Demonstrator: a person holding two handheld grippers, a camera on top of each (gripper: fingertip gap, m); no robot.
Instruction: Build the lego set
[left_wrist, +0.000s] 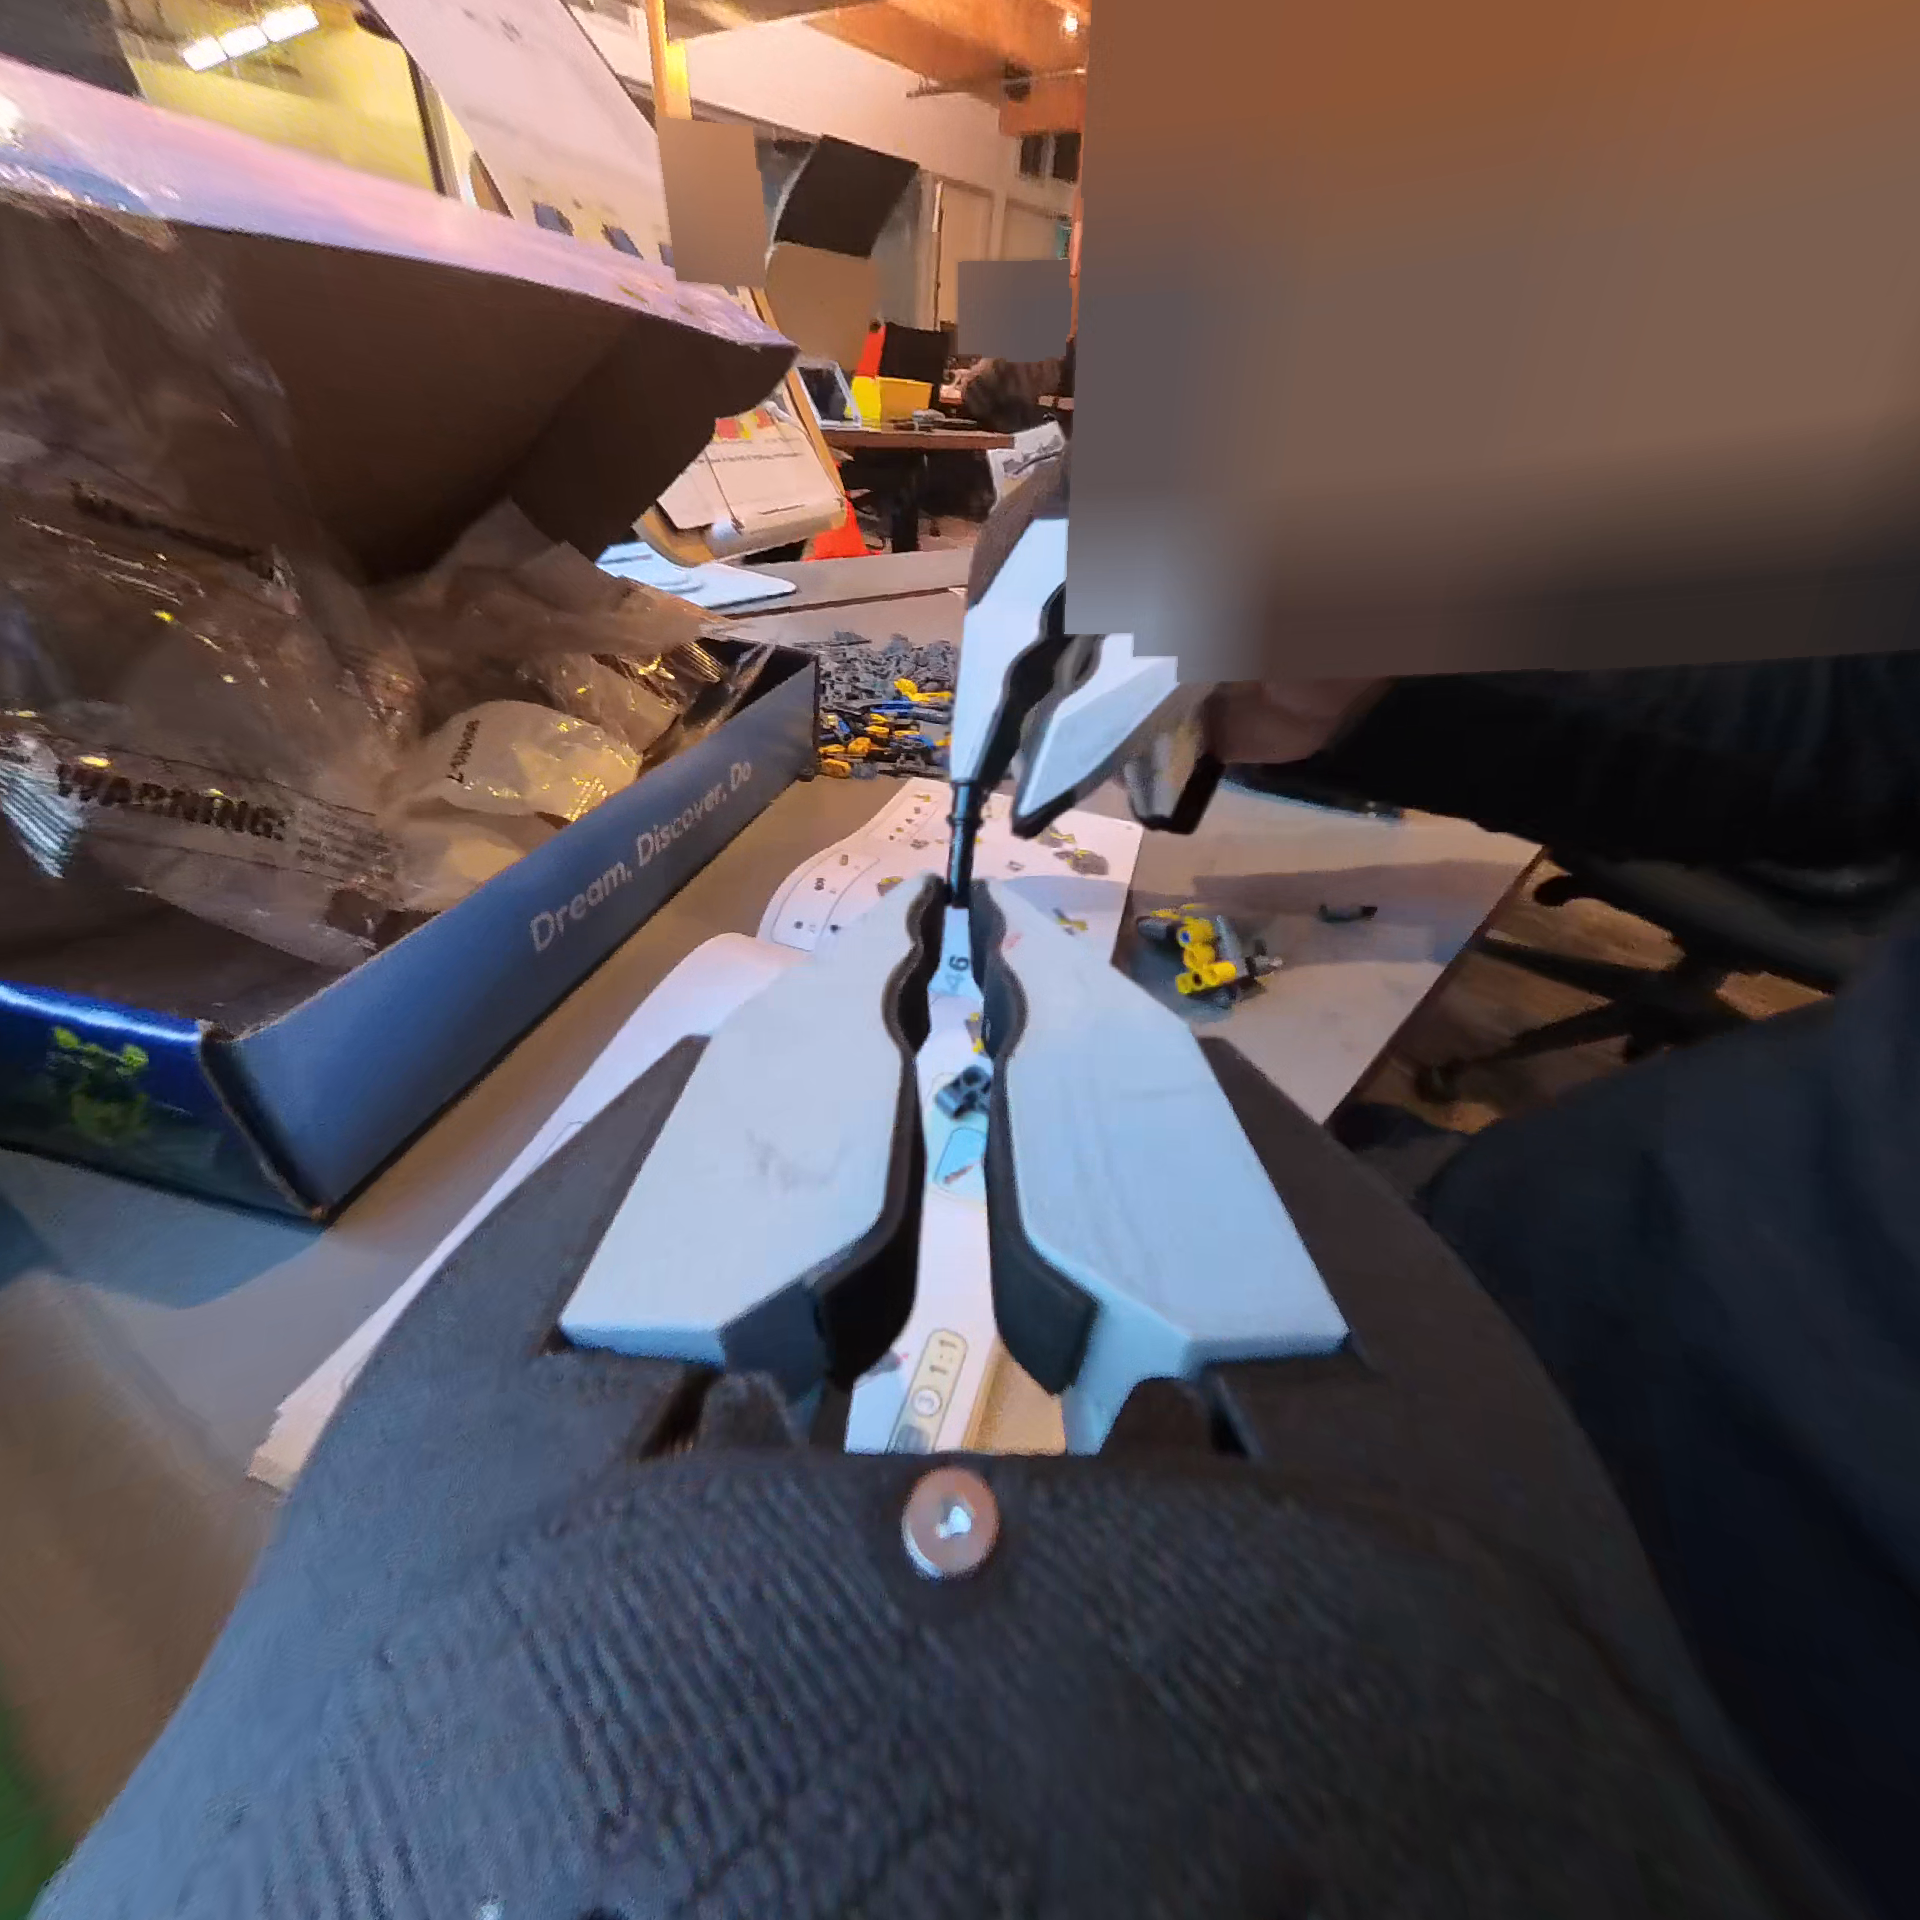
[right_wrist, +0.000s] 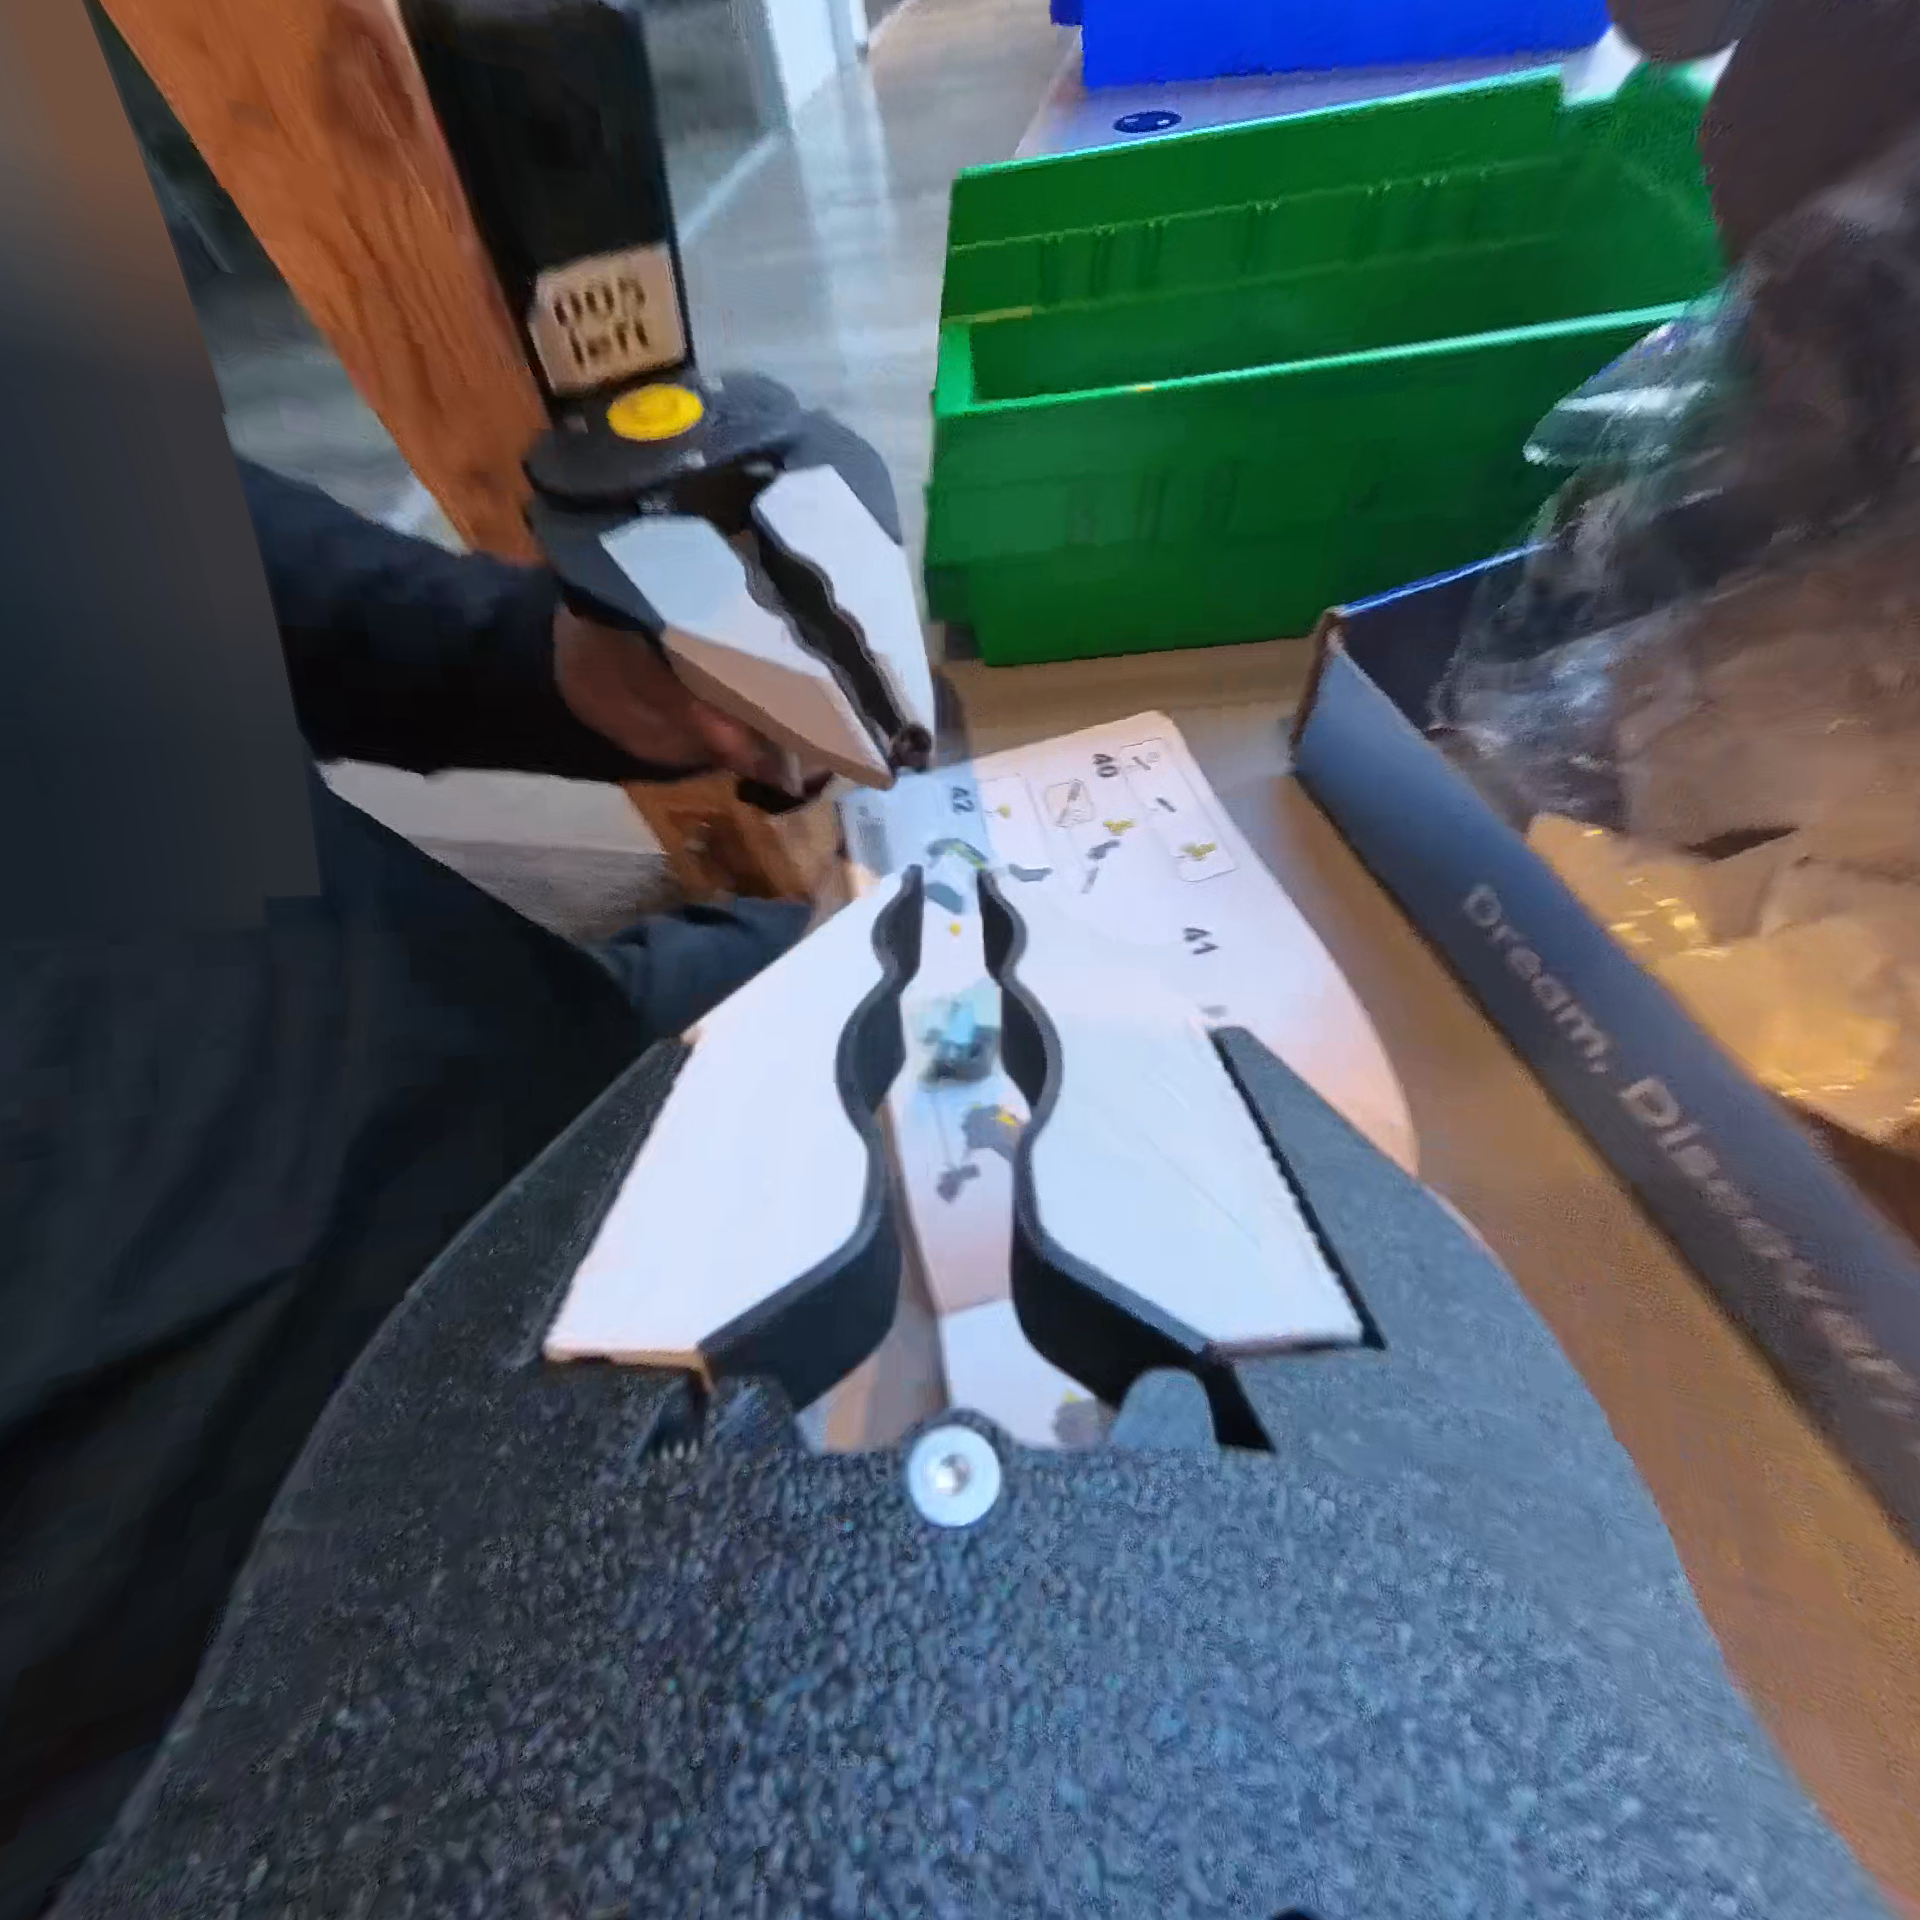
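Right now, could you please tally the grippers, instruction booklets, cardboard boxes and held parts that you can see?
Grippers: 2 (left gripper shut on the part, right gripper open)
Thin black part: 1
Instruction booklet: 1
Dark blue cardboard box: 1
Total: 5

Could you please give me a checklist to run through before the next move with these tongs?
1. Left tongs shut on the small black piece: ok.
2. Right tongs open and empty: ok.
3. Right tongs touching that piece: cannot tell.
4. Booklet lying open beneath both tongs: ok.
5. Box off to the side, apart from both tongs: ok.
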